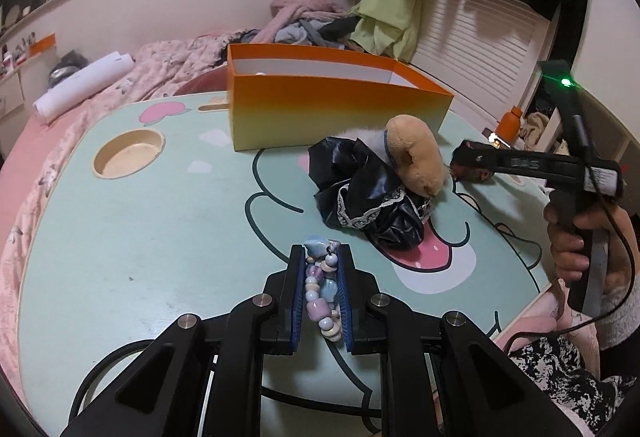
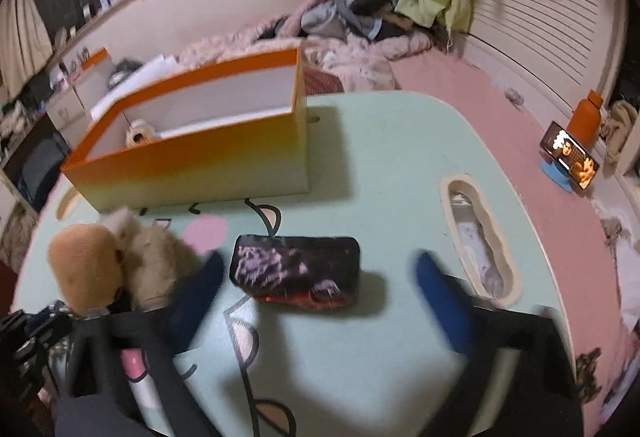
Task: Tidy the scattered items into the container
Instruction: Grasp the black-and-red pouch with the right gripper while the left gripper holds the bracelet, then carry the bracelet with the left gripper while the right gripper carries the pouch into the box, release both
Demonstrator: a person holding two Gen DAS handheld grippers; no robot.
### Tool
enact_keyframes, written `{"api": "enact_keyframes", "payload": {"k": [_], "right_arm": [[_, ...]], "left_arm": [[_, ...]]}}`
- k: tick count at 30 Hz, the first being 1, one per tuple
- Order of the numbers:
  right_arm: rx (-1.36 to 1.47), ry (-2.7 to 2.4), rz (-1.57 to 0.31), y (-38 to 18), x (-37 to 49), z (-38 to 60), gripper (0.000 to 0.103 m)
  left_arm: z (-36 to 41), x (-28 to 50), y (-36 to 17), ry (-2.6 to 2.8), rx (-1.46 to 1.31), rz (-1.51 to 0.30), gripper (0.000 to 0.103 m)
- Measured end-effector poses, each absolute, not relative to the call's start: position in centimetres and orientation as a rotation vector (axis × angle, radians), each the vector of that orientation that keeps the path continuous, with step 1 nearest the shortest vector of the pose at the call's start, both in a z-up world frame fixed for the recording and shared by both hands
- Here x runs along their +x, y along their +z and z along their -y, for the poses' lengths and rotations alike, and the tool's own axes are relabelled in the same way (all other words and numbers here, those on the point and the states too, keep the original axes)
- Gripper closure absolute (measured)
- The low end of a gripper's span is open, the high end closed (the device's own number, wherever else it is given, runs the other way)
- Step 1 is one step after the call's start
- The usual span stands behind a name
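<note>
Left gripper [image 1: 320, 257]: its blue-padded jaws are clamping a beaded bracelet [image 1: 320, 289] of lilac, cream and blue shell beads, holding it just above the table [image 1: 120, 237].
Right gripper [image 2: 316, 277]: its jaws are standing wide apart, gripping nothing, and are hovering on either side of a black pouch [image 2: 296, 269] with pinkish markings; the view is blurring with motion.
Black pouch: it is lying flat on the table between the spread fingers, not visibly touched by either.
Plush toy [image 1: 416, 157]: the tan and cream toy is resting on a crumpled black garment with lace trim [image 1: 368, 197], just left of the right gripper's left finger [image 2: 200, 285].
Container [image 1: 332, 105]: the orange-to-yellow open box is standing at the far side of the table, beyond the toy and pouch; a small pale item [image 2: 140, 131] is already sitting inside its corner.
Table: the mint surface with a cartoon print is carrying everything, over a pink bed [image 2: 500, 125].
Phone [image 2: 570, 160]: it is showing a lit screen on a blue stand, well apart to the right.
</note>
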State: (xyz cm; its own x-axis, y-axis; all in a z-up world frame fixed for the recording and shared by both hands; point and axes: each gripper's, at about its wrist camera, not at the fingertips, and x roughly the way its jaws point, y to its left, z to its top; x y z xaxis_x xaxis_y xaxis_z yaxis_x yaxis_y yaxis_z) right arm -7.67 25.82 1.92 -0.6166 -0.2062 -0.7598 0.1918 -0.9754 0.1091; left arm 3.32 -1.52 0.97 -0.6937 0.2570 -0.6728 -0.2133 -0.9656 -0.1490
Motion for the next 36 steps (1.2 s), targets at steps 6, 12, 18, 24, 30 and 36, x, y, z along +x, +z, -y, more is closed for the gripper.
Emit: {"api": "enact_keyframes", "payload": {"k": [6, 12, 18, 24, 30, 36], "right_arm": [[1.182, -2.595, 0.017, 1.9, -6.4, -25.6, 0.041], [1.041, -2.549, -0.026, 2.3, -1.2, -24.6, 0.04], [0.986, -2.503, -0.192, 1.2, 2.2, -21.7, 0.041], [1.006, -2.501, -0.2, 0.2, 1.7, -21.7, 0.04], [0.992, -2.508, -0.2, 0.2, 1.8, -21.7, 0.04], [0.978, -2.505, -0.199, 0.2, 2.2, -21.5, 0.04]], "left_arm": [[1.4, 3.5, 1.1, 2.678, -1.068, 0.104, 0.088], [0.4, 3.8, 1.1, 2.658, -1.06, 0.113, 0.088], [0.1, 3.9, 0.7, 2.671, -1.057, 0.086, 0.088], [-0.4, 4.1, 0.5, 2.696, -1.044, 0.026, 0.086], [-0.7, 4.3, 0.4, 2.709, -1.024, -0.033, 0.085], [-0.4, 4.3, 0.4, 2.7, -1.018, 0.008, 0.087]]}}
